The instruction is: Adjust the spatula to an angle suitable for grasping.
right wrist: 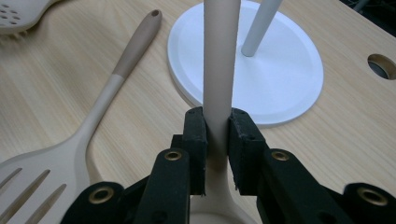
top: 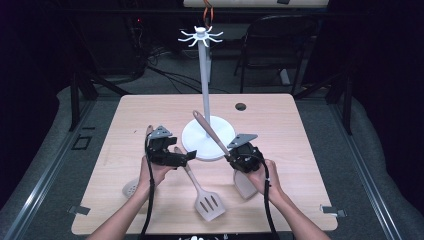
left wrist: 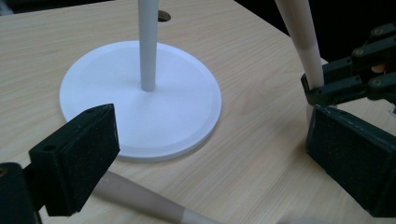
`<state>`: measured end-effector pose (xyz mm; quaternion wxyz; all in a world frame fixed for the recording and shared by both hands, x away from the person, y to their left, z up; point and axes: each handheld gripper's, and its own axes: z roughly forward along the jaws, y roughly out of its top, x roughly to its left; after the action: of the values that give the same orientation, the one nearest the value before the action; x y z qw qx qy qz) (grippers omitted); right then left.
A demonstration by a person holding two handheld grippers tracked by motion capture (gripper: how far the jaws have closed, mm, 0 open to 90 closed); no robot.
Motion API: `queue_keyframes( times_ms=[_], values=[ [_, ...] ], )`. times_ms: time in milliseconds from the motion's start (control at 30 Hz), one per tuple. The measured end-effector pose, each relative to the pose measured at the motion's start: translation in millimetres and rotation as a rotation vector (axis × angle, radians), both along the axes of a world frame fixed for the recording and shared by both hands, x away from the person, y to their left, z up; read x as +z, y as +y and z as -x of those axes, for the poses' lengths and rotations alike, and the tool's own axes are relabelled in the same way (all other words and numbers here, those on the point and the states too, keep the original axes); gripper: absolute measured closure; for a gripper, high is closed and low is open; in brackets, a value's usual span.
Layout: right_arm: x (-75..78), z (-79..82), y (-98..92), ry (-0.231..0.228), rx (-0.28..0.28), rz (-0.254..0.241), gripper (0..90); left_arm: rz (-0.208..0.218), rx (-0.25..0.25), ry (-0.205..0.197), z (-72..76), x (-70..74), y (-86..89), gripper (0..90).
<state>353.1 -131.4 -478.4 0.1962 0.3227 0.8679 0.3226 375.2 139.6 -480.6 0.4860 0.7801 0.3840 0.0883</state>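
Both hand-held grippers sit near the middle of the tabletop [top: 280, 120] in the high view. The right hand-held gripper [top: 234, 159] clamps the handle of a spoon [top: 210, 132], which slants up and away over the white stand [top: 202, 80], while the spoon's bowl hangs below the hand. The left hand-held gripper [top: 187, 156] is just left of the stand's base, above the slotted turner [top: 205, 197] lying flat. A perforated skimmer [top: 131, 188] peeks out beside the left forearm.

From the left gripper view, the left hand-held gripper [left wrist: 210, 144] stands wide with nothing between its jaws; they frame the stand's round base [left wrist: 140, 100] and pole. The turner's handle [left wrist: 140, 198] lies under the near jaw. At the right edge, the right hand-held gripper [left wrist: 322, 86] pinches the spoon [left wrist: 306, 37].

From the right gripper view, the right hand-held gripper [right wrist: 217, 135] is narrow, its pads pressed on both sides of the spoon [right wrist: 218, 60] handle, which rises upright in front of the stand [right wrist: 280, 79]. The turner [right wrist: 93, 126] lies at the left on the tabletop, and the skimmer [right wrist: 18, 16] shows in the top left corner.
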Motion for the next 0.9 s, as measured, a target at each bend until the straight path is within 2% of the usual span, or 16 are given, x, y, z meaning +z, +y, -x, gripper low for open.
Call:
queue_keyframes(
  times_ms=[167,267,433,467,500,533,600,700,733,767,800,833,900],
  values=[
    [4.8,0.6,7.0,-0.015,0.01,-0.032,78.3,0.057,-0.014,0.002,-2.4,1.6,-11.7,9.6],
    [6.5,1.3,12.8,-0.029,0.014,-0.045,78.3,0.115,-0.042,0.013,-3.6,3.1,-17.8,14.5],
    [7.0,5.1,26.1,-0.057,0.017,-0.053,78.3,0.132,-0.076,-0.026,0.6,8.6,-25.0,19.7],
    [6.6,5.2,28.3,-0.06,0.019,-0.051,78.2,0.155,-0.067,-0.017,0.7,8.5,-25.0,21.1],
    [5.7,4.4,30.4,-0.07,0.017,-0.046,78.2,0.176,-0.061,-0.014,0.4,8.3,-24.3,23.6],
    [4.9,3.6,31.4,-0.07,0.015,-0.052,78.2,0.216,-0.047,-0.006,-0.1,8.0,-23.4,26.8],
    [3.3,0.6,33.6,-0.067,0.012,-0.072,78.2,0.245,-0.029,-0.005,-1.7,8.9,-26.3,31.7],
    [2.1,-0.1,37.3,-0.075,0.006,-0.081,78.2,0.239,-0.023,-0.005,-2.2,7.9,-33.9,41.8],
    [2.5,1.2,38.5,-0.091,-0.001,-0.088,78.2,0.24,-0.026,-0.003,-2.2,6.7,-35.8,49.5],
    [2.5,1.2,38.5,-0.091,-0.001,-0.088,78.2,0.239,-0.031,0.003,-2.5,5.9,-37.2,49.5],
    [3.3,1.7,38.4,-0.093,-0.004,-0.089,78.1,0.251,-0.026,0.006,-2.8,4.2,-38.3,51.4],
    [3.7,1.8,37.7,-0.102,-0.003,-0.097,78.1,0.269,-0.027,0.011,-2.9,3.1,-37.9,59.3],
    [3.7,1.9,37.0,-0.105,-0.013,-0.101,78.0,0.295,-0.031,0.022,-4.1,0.5,-37.2,66.4]
  ],
)
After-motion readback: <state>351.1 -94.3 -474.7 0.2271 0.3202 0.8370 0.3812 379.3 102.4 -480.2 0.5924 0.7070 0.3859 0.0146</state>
